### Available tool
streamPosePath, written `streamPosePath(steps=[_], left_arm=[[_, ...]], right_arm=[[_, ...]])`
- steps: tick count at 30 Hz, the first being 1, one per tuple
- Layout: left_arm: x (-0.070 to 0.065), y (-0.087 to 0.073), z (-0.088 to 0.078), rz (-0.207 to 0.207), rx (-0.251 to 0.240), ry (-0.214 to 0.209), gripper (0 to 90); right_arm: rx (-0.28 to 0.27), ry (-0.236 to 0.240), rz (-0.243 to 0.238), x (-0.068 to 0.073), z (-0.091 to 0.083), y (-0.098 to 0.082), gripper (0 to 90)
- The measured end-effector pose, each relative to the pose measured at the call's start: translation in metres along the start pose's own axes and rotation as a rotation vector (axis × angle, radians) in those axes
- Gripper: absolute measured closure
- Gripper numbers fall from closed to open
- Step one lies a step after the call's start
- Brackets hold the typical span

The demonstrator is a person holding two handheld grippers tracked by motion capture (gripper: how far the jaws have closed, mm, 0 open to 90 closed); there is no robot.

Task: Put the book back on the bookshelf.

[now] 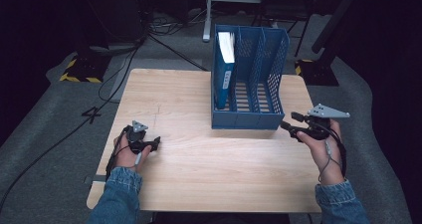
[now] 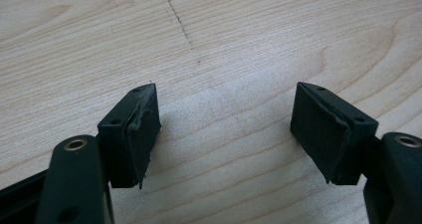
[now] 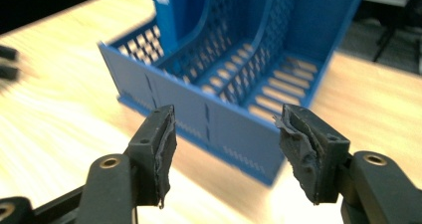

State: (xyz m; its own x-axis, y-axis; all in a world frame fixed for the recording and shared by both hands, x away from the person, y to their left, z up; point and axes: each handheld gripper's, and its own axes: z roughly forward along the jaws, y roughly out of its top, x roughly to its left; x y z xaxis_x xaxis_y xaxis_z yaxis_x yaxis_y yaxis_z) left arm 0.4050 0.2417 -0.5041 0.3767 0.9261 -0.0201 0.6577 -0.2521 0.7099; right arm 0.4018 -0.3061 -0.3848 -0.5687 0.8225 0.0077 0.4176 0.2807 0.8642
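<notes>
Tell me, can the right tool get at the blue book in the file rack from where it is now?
Probably not directly. The right tool sits by the rack's front right corner, while the blue book stands in the far left compartment, behind two dividers. From above or the front, the way looks free.

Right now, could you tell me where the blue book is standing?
In the high view, the blue book stands upright in the leftmost compartment of the blue file rack at the table's far side, ahead of the right gripper.
</notes>
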Motion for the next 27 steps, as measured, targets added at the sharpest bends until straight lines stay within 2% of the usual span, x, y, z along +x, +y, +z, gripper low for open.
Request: streamPosePath(steps=[3,9,11,13,22,25,27], left_arm=[[0.000,0.000,0.000,0.001,0.000,0.001,27.7],[0.000,0.000,0.000,-0.001,0.001,-0.006,27.1],[0.000,0.000,0.000,-0.001,0.002,-0.006,27.1],[0.000,0.000,0.000,-0.002,0.002,-0.007,27.0],[-0.001,0.001,0.001,0.000,0.000,-0.006,27.0],[-0.001,0.001,0.001,0.000,0.000,-0.006,27.0],[-0.001,0.001,0.001,0.000,0.000,-0.006,27.0]], right_arm=[[0.031,0.008,0.010,-0.008,0.000,-0.017,40.1],[0.082,-0.007,0.033,-0.021,0.008,-0.044,39.4],[0.085,-0.006,0.036,-0.024,0.009,-0.048,39.4],[0.096,0.002,0.082,-0.034,0.019,-0.061,39.4],[0.108,-0.036,0.088,-0.049,0.033,-0.087,39.8],[0.149,-0.050,0.091,-0.053,0.037,-0.095,40.1],[0.154,-0.059,0.080,-0.055,0.038,-0.098,40.5]])
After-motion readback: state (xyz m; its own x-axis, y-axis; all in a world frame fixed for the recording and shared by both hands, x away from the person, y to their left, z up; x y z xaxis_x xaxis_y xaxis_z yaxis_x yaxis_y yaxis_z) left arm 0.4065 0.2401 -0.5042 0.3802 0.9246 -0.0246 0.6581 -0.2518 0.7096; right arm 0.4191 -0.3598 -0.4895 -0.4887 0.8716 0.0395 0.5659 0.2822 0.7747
